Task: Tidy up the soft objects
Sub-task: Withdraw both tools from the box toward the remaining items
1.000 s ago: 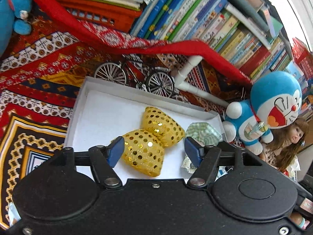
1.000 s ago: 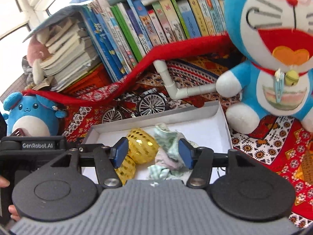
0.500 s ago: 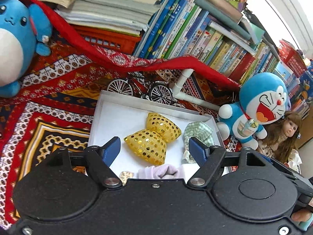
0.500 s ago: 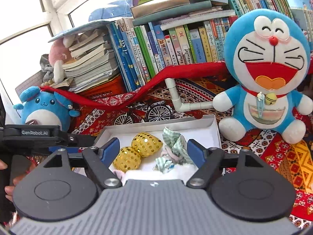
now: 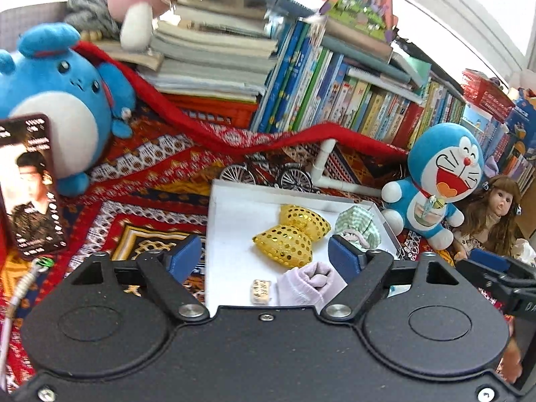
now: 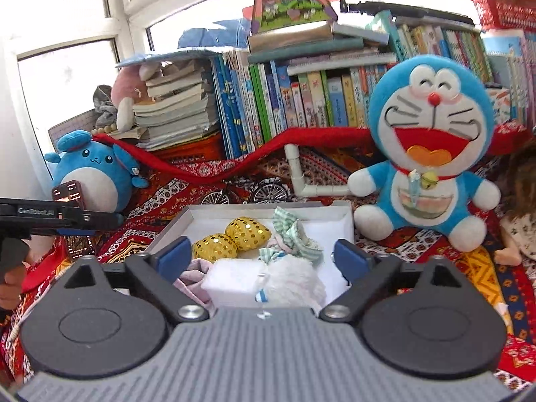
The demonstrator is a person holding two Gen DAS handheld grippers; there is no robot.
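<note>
A shallow white box (image 5: 231, 221) (image 6: 341, 224) lies on the patterned cloth. Inside it rest a gold sequined bow (image 5: 289, 234) (image 6: 231, 239), a green checked cloth piece (image 5: 358, 222) (image 6: 294, 238), a pale lilac sock (image 5: 308, 283) (image 6: 194, 276), and, in the right wrist view, a white fluffy toy (image 6: 294, 283) beside a white block (image 6: 234, 278). My left gripper (image 5: 266, 259) hangs above the box's near side, its jaws opening, nothing between the pads. My right gripper (image 6: 261, 256) is also drawn back above the box, jaws opening wide and holding nothing.
A blue cat plush (image 5: 442, 181) (image 6: 428, 147) sits right of the box, a doll (image 5: 499, 207) beyond it. A round blue plush (image 5: 53, 100) (image 6: 90, 171) and a phone (image 5: 30, 184) stand left. A toy bicycle (image 5: 268, 174), white pipe (image 6: 301, 174) and rows of books (image 5: 335, 100) line the back.
Both grippers pulled back and up from the box and their jaws widened. The gold bow and green cloth stay in the box; the lilac sock and white fluffy toy came into view.
</note>
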